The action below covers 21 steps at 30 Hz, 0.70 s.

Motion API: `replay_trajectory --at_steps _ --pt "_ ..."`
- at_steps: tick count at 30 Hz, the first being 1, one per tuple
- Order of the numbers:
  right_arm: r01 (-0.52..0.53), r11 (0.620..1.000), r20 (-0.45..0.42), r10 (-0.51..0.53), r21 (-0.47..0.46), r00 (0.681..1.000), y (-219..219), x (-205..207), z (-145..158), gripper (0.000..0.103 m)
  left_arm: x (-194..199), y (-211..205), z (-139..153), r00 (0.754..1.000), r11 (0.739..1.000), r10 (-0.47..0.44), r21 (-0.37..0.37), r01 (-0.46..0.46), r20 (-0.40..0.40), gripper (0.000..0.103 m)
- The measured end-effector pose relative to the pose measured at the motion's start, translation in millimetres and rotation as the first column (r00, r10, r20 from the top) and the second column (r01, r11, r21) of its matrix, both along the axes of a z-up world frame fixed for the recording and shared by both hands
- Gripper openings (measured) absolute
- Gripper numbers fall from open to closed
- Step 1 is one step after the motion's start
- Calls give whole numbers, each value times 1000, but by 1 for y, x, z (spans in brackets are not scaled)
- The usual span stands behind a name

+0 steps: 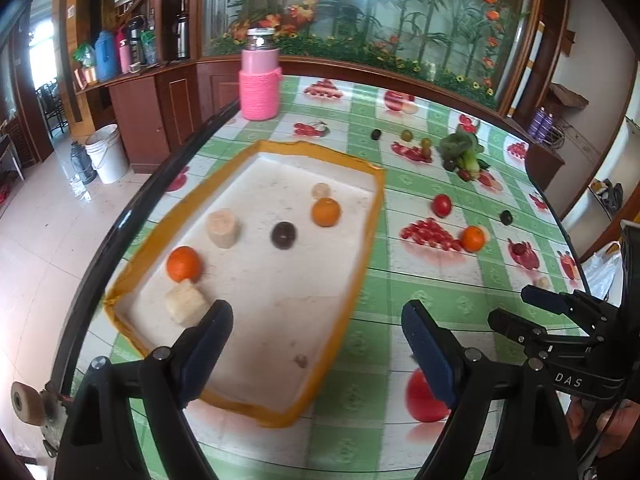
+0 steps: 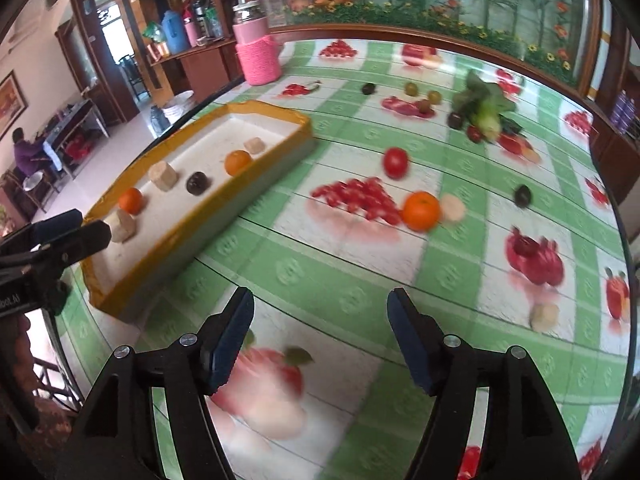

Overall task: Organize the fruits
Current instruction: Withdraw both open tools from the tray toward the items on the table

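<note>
A shallow white tray with an orange rim [image 1: 378,184] [image 2: 304,124] lies on the left of the table. It holds two oranges [image 1: 183,264] [image 1: 325,212], a dark fruit [image 1: 283,235] and pale cut pieces [image 1: 223,227]. My left gripper [image 1: 316,342] is open and empty above the tray's near right edge. My right gripper [image 2: 320,340] is open and empty above the tablecloth. Loose on the table are an orange [image 2: 421,210], a red tomato [image 2: 395,162], a dark fruit [image 2: 522,195] and pale pieces [image 2: 544,316]. A red fruit [image 1: 424,398] lies beside my left gripper's right finger.
A pink jar [image 1: 259,76] stands at the table's far left. Leafy greens [image 2: 486,110] and several small fruits [image 2: 411,89] lie at the back. The tablecloth [image 2: 360,264] has printed fruit pictures. The table edge [image 1: 120,232] drops to the floor at left.
</note>
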State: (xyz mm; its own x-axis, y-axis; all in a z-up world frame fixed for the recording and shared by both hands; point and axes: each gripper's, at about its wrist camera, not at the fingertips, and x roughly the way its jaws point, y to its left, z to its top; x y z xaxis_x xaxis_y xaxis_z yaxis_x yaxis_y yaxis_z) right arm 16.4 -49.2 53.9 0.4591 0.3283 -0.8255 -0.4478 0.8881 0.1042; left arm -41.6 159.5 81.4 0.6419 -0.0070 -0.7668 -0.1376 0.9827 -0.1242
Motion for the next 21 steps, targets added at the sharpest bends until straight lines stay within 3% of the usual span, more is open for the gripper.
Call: replay_trajectory --at_steps 3,6,9,11,16,21 --pt "49 999 12 -49 -12 999 -26 -3 1 73 0 -17 1 1000 999 -29 -15 29 1 89" --pt "105 992 88 -99 -64 991 -51 -6 5 75 1 -35 0 998 998 -61 -14 61 -5 89" --pt "63 994 96 -53 -95 994 -67 -3 4 84 2 -51 -3 996 996 -88 -6 88 -20 89" --pt "38 996 96 -30 -84 995 -79 0 3 84 4 -60 -5 994 995 -100 -6 100 -32 89" --pt "127 992 44 -127 -3 991 -120 27 -5 88 5 -75 -8 991 992 -123 1 123 -53 89" --pt "173 976 139 -154 -135 978 -127 51 -12 93 10 -83 -13 990 993 -121 -3 121 -77 90"
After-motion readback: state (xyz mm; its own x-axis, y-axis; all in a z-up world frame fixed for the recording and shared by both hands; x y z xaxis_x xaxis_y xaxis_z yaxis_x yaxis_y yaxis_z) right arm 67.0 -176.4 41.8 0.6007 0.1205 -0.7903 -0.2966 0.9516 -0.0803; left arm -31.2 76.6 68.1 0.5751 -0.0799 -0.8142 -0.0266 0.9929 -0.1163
